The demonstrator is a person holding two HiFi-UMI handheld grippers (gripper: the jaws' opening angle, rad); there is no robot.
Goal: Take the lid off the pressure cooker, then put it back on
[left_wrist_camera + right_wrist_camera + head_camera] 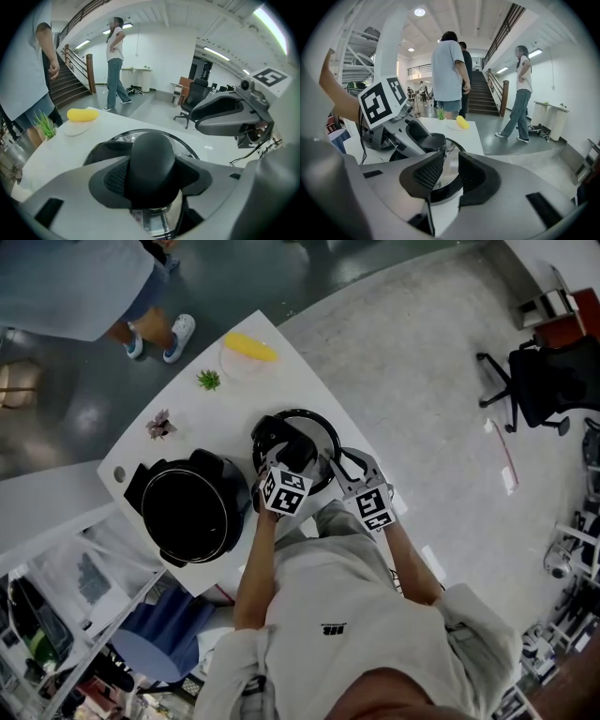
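Lid [317, 427] knob [152, 152] clamped in left tongs [152, 174], angled down; right tongs [451, 172] narrowly apart at rim [443, 194].

Grey speckled floor [412, 352], darker glossy strip along top edge. White table [234, 399] set at angle. Black office chair [544, 381] well apart at right. White walls [154, 51]. Staircase [480, 91] with railing. Ceiling lights [420, 11] on.

Cooker pot [192, 509] sits left on the desk [234, 401], lid [314, 427] just right of it, plate [234, 364] behind.
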